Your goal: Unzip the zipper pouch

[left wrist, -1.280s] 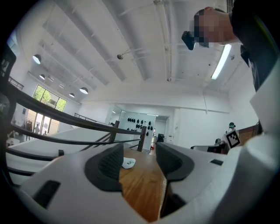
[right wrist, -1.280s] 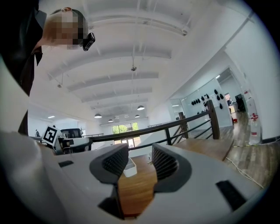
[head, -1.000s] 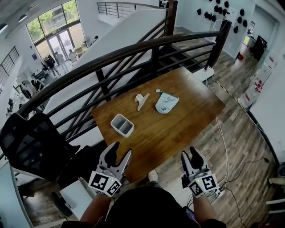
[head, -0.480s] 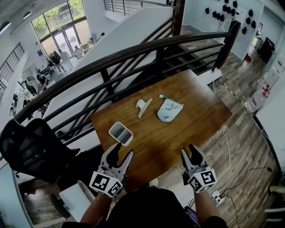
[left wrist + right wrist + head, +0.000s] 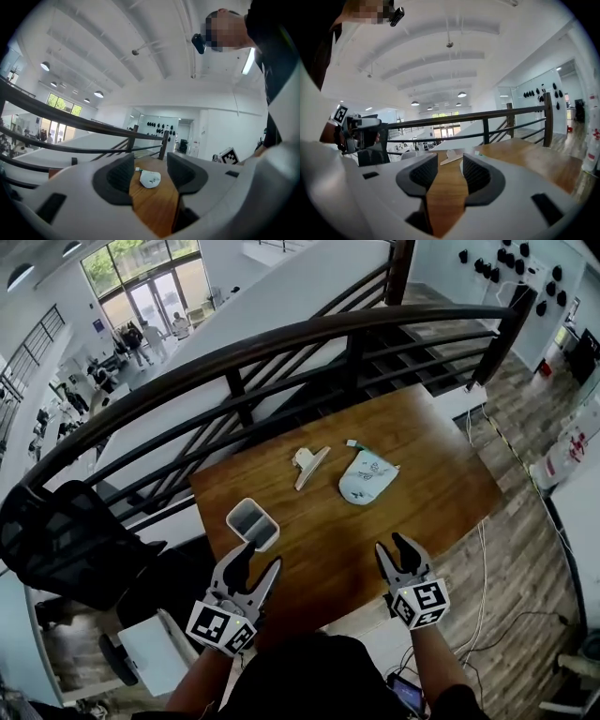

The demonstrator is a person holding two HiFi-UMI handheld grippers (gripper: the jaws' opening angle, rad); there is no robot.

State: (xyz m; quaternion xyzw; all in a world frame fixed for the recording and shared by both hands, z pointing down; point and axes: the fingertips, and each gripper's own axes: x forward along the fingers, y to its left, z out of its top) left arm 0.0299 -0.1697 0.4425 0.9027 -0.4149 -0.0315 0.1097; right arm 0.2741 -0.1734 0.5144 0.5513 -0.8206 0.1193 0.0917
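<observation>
A white and pale teal zipper pouch (image 5: 367,477) lies flat on the far middle of the wooden table (image 5: 441,493). In the left gripper view the pouch (image 5: 150,179) shows far off, framed between the jaws. My left gripper (image 5: 255,561) hovers over the table's near left edge, open and empty. My right gripper (image 5: 394,547) hovers at the near edge to the right, also open with nothing between its fingers. Both are well short of the pouch. In the right gripper view the right jaw hides most of the pouch.
A small white-grey bin (image 5: 252,522) stands at the table's near left, just ahead of the left gripper. A white clip-like piece (image 5: 309,465) lies left of the pouch. A dark railing (image 5: 281,338) runs behind the table, a black chair (image 5: 66,540) stands at left, cables (image 5: 487,568) trail on the floor at right.
Both grippers have moved forward and slightly down towards the table's near edge. The table and pouch now sit closer in the head view.
</observation>
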